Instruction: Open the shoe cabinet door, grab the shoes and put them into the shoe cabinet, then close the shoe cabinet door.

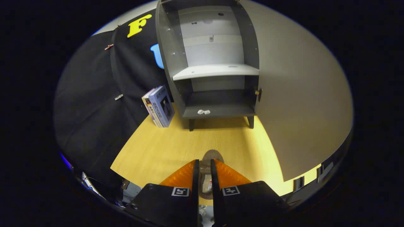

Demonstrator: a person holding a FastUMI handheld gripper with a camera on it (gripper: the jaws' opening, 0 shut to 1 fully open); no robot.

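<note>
So from your gripper cam: your gripper [204, 165] has its fingers pulled in close, only a narrow gap left between them, and a brownish-grey shoe [210, 157] sits right in that gap. Its rounded toe pokes out just past the fingertips and the rest runs back between the fingers, with a pale insole bit showing lower down. Looks like both fingers are pressing on its sides, so you've got hold of it.

Beyond the fingers is the yellowish wood-grain tabletop [164, 148], and further on stands the dark grey shoe cabinet [172, 60] on short legs. Its big pale door [300, 104] is swung wide open off to the right side, hinge hardware visible at the edge. Inside there's a light grey middle shelf [214, 71] and a dark bottom shelf [221, 110]. On the front of that bottom shelf lie two small whitish lumps [203, 112]; can't tell what they are.

Just left of the cabinet, a couple of blue-covered books [160, 106] lean upright against the black cloth wall [94, 104], touching or nearly touching the cabinet's side.
</note>
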